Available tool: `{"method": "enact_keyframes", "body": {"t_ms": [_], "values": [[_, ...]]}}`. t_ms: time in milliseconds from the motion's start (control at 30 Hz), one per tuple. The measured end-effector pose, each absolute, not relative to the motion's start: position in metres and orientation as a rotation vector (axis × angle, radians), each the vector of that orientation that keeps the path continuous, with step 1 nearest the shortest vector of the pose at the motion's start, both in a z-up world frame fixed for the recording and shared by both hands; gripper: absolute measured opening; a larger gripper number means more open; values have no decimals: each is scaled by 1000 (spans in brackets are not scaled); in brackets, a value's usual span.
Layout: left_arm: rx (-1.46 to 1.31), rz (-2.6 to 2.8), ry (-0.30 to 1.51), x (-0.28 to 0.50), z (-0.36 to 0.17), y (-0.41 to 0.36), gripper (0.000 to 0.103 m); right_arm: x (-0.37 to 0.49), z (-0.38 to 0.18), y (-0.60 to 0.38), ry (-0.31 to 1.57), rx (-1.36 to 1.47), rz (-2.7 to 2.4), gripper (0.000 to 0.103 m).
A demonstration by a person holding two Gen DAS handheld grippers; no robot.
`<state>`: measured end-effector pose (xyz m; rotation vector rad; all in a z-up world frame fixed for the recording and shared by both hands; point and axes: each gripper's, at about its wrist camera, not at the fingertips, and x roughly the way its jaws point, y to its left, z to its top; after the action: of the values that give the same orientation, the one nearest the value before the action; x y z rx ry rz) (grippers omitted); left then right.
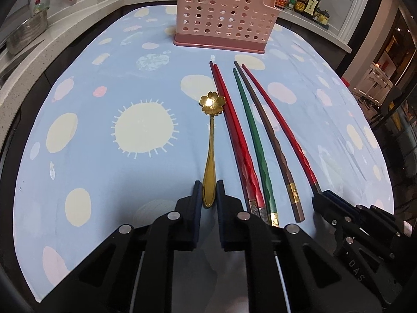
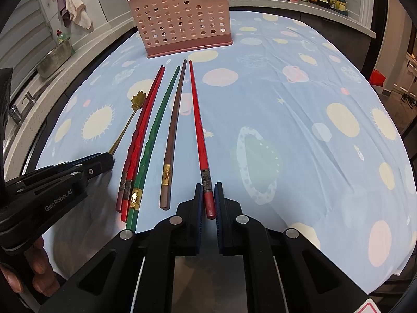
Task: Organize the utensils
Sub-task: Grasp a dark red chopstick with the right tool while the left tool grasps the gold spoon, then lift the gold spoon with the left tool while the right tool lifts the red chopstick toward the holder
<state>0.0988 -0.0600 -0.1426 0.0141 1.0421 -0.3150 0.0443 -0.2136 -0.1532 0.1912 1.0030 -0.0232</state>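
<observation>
The pink perforated holder (image 1: 224, 15) stands at the far edge of the blue patterned cloth (image 1: 86, 140) on the worktop; its top is cut off in the left wrist view, and what it contains is only partly visible as stick ends in the right wrist view. The left hand-held gripper (image 1: 209, 191) points steeply down, its jaws closed on the handle end of the gold flower-bowled spoon (image 1: 209, 140), which lies flat on the cloth. Fingers (image 2: 39, 263) of the hand carrying it show at the lower left of the right wrist view. The right hand-held gripper (image 2: 209, 195), also angled down, is clamped on the butt of a single red chopstick (image 2: 199, 135). Between the two lie a red pair (image 1: 232, 130), a green chopstick (image 1: 254, 140) and a brown one (image 1: 271, 140), side by side.
</observation>
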Motion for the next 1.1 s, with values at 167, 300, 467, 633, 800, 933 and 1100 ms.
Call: {"method": "enact_keyframes", "body": {"t_ms": [167,300,467,633,800,933,1100], "values": [[-36,-326,1040,96,-131,-52,10,41,-145,-214,987,209,-16,8],[-64,-331,1018,93,-114,-43,10,37,-130,-215,952,225,-8,8],[-92,-329,986,91,-94,-34,10,35,-106,-216,894,243,-1,7],[-116,-328,952,94,-72,-28,9,39,-81,-222,831,268,5,7],[-129,-338,921,99,-55,-27,1,46,-57,-227,774,286,7,7],[-132,-336,900,104,-45,-27,1,52,-39,-232,727,298,7,7],[-139,-342,887,108,-35,-27,1,63,-14,-242,666,323,10,7]]}}
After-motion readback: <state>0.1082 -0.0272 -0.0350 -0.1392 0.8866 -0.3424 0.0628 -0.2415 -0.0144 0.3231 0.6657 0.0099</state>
